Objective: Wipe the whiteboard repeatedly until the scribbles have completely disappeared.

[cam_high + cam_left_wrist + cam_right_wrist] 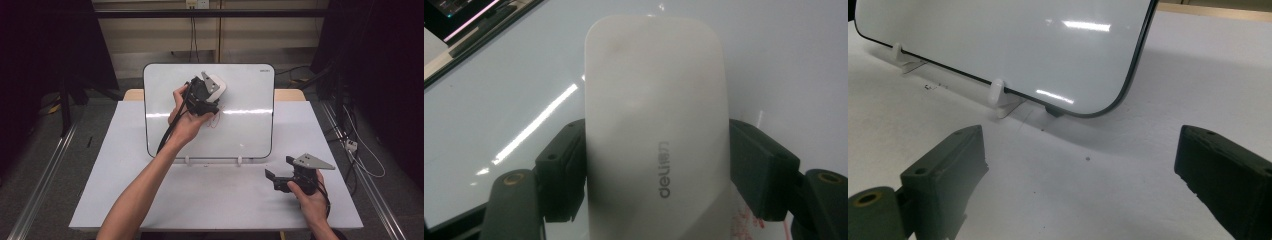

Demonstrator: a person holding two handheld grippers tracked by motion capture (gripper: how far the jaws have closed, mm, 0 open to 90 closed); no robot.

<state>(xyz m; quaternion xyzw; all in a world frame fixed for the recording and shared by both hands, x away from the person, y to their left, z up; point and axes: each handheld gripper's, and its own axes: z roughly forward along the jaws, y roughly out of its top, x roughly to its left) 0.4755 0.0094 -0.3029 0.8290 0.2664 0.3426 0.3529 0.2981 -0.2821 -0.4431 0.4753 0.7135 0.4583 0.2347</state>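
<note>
my left gripper point(209, 94) was up against the whiteboard point(250, 125), its two jaws pinching a white eraser point(216, 85) by its long sides. in the left gripper view the eraser point(656, 130) stood between the black pads point(564, 170), which pressed on both of its flanks; grey lettering ran along its lower part, and its far end lay on the glossy board surface point(499, 90). a streak of reflected light crossed the board to the left of the eraser. a few thin red marks point(214, 120) sat on the board just below the gripper, and i could see a bit of red at the lower right edge of the left gripper view too, though too blurred to read.

the whiteboard leaned back on small white clips point(239, 160) at its lower edge, on the pale table point(150, 200). the hand point(186, 122) holding the left gripper was over the board's left half, with the cable trailing down along the forearm.

my right gripper point(277, 177) was low over the table at the right, well apart from the board, its jaws spread wide with nothing between them. in the right gripper view the board's lower corner point(1128, 95) and one white clip point(996, 92) lay ahead of the open jaws.
</note>
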